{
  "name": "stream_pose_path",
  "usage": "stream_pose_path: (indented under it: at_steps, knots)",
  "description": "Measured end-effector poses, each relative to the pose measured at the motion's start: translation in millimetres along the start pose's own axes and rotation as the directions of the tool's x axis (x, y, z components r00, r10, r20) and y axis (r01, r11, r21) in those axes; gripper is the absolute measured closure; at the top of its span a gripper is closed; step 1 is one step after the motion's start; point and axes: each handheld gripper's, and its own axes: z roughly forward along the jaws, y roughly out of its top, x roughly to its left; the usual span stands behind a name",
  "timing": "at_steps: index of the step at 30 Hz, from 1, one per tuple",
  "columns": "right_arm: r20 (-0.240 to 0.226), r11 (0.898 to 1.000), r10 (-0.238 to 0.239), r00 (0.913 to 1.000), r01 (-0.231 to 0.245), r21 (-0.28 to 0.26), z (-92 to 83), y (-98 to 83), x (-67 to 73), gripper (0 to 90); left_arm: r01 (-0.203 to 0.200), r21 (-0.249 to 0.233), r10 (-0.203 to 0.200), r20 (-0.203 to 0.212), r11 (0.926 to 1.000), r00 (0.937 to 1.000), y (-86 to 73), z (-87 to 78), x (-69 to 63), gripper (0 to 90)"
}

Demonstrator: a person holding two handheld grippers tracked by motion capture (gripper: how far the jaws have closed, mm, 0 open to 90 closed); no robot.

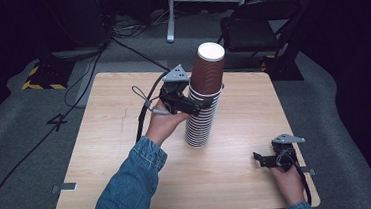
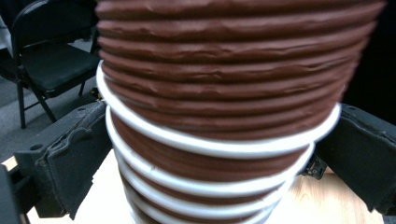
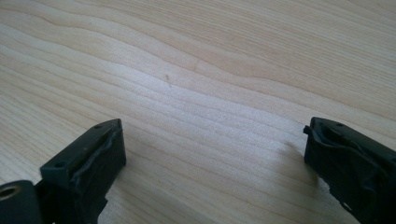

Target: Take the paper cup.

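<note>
A tall stack of upside-down brown paper cups (image 1: 203, 114) with white rims stands near the middle of the wooden table (image 1: 127, 154). Its top cup (image 1: 208, 67) sticks up well above the others. My left gripper (image 1: 189, 103) reaches in from the left at the height of the top cup's rim. In the left gripper view its two black pads (image 2: 88, 154) press against the white rims of the stack (image 2: 219, 93) on both sides. My right gripper (image 1: 257, 161) rests low at the table's front right, jaws wide apart over bare wood (image 3: 187, 70).
A black folding chair (image 1: 253, 29) stands beyond the table's far right corner. Cables (image 1: 94, 56) run across the grey floor at the far left. A metal stand leg (image 1: 171, 20) rises behind the table.
</note>
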Motion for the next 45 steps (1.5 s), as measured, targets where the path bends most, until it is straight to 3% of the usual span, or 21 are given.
stream_pose_path:
  at_steps: [6, 9, 10, 17, 26, 30, 31, 32, 33, 35, 37, 41, 42, 45]
  knots:
    - [-0.001, 1.000, -0.001, 1.0000, 0.001, -0.002, -0.5, -0.2, -0.4, 6.9, 0.011, 0.002, -0.011, 0.001, 0.9999, 0.9999, -0.3, 5.9, 1.4, 0.0]
    - [-0.004, 1.000, -0.002, 1.0000, 0.002, 0.000, -1.8, -0.2, -1.1, 10.3, -0.011, 0.017, 0.011, -0.007, 0.9998, 0.9999, -0.4, 6.8, 0.8, 1.6]
    - [-0.022, 1.000, 0.011, 0.9997, -0.011, -0.002, -4.6, 0.3, -2.5, 15.2, -0.006, 0.010, 0.006, -0.007, 0.9999, 1.0000, -0.7, 7.5, 1.2, 1.8]
    - [-0.079, 0.999, 0.021, 0.9967, -0.024, -0.042, -20.8, 11.0, -6.7, 12.6, -0.011, 0.008, 0.011, -0.002, 0.9999, 0.9999, -1.3, 7.5, 2.4, 2.3]
    - [-0.179, 0.994, -0.021, 0.9837, 0.002, -0.106, -44.6, 43.5, -5.0, 10.7, -0.025, 0.007, 0.025, 0.003, 0.9997, 0.9997, -2.9, 6.9, 2.8, 2.8]
    - [-0.257, 0.987, -0.062, 0.9644, 0.020, -0.160, -61.5, 73.3, 0.8, 6.8, -0.030, 0.021, 0.030, 0.000, 0.9993, 0.9996, -1.6, 6.8, 2.8, 2.9]
    - [-0.264, 0.985, -0.078, 0.9614, 0.034, -0.169, -65.0, 79.5, 3.0, 6.6, -0.029, 0.027, 0.029, -0.001, 0.9992, 0.9996, -1.0, 6.8, 2.6, 2.9]
    - [-0.275, 0.976, -0.130, 0.9527, 0.074, -0.205, -75.5, 98.3, 10.3, 6.4, -0.028, 0.033, 0.028, 0.000, 0.9991, 0.9996, -0.3, 6.9, 2.2, 3.0]
    - [-0.275, 0.976, -0.130, 0.9527, 0.074, -0.205, -75.5, 98.3, 10.3, 6.4, -0.028, 0.033, 0.028, 0.000, 0.9991, 0.9996, -0.3, 6.9, 2.2, 3.0]
    - [-0.293, 0.970, -0.153, 0.9438, 0.087, -0.226, -82.9, 112.3, 15.8, 6.4, -0.027, 0.032, 0.027, -0.002, 0.9991, 0.9996, -0.3, 7.0, 2.5, 3.0]
    - [-0.312, 0.960, -0.196, 0.9297, 0.118, -0.253, -93.4, 135.7, 25.2, 6.5, -0.028, 0.032, 0.028, -0.002, 0.9991, 0.9996, -0.4, 7.1, 2.5, 3.1]
    - [-0.319, 0.953, -0.227, 0.9203, 0.142, -0.268, -98.7, 152.6, 32.5, 6.6, -0.030, 0.033, 0.030, -0.002, 0.9990, 0.9995, -0.4, 7.0, 2.6, 3.1]
    - [-0.337, 0.949, -0.243, 0.9097, 0.151, -0.278, -101.2, 163.8, 37.1, 6.6, -0.032, 0.036, 0.032, -0.002, 0.9989, 0.9995, -0.2, 6.9, 2.4, 3.2]
    - [-0.348, 0.941, -0.272, 0.8971, 0.171, -0.293, -104.1, 179.7, 45.0, 6.6, -0.031, 0.035, 0.031, -0.002, 0.9989, 0.9995, -0.3, 7.1, 2.5, 3.2]
